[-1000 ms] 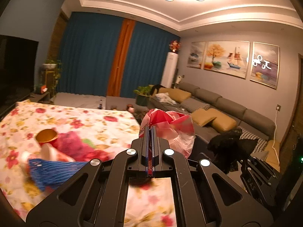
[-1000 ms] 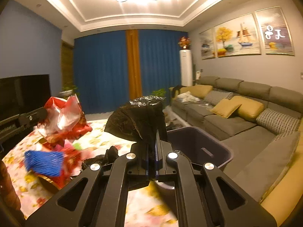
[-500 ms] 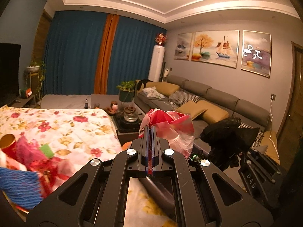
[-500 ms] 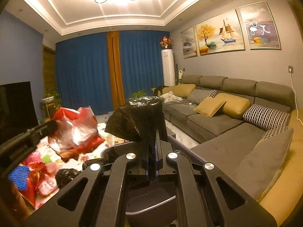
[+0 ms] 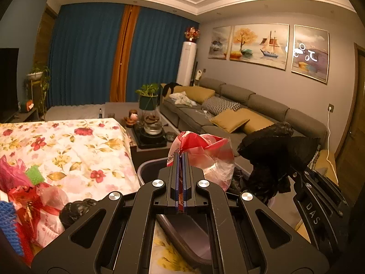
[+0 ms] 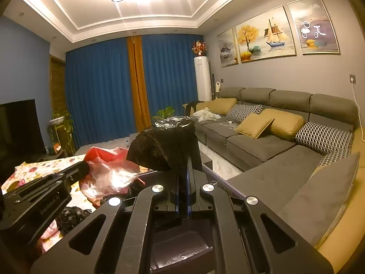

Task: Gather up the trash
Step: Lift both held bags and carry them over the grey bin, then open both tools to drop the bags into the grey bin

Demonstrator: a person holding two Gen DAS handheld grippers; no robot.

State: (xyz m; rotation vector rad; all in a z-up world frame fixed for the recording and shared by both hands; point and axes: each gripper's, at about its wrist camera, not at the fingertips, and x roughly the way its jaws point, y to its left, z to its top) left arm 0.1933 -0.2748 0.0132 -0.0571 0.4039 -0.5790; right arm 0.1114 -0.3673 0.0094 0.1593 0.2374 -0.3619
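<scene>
My left gripper [image 5: 181,157] is shut on a red and clear plastic bag [image 5: 205,153], held above a grey bin [image 5: 148,171] beside the table. The bag also shows in the right wrist view [image 6: 107,171]. My right gripper [image 6: 186,166] is shut on a crumpled black plastic bag [image 6: 166,146], also over the bin [image 6: 182,246]. In the left wrist view the black bag [image 5: 276,146] hangs to the right of the red one. More trash lies on the floral tablecloth [image 5: 68,146]: red wrappers [image 5: 29,196], a black bag [image 5: 75,210], a blue net [image 5: 9,223].
A grey sofa [image 6: 273,141] with yellow cushions runs along the right wall. A low tea table [image 5: 150,134] with a glass pot stands beyond the bin. A potted plant [image 5: 148,96], blue curtains and a TV [image 6: 18,127] are further back.
Both grippers have swung right from over the table to above the bin, carrying their bags. The bin now lies under the fingers in both views.
</scene>
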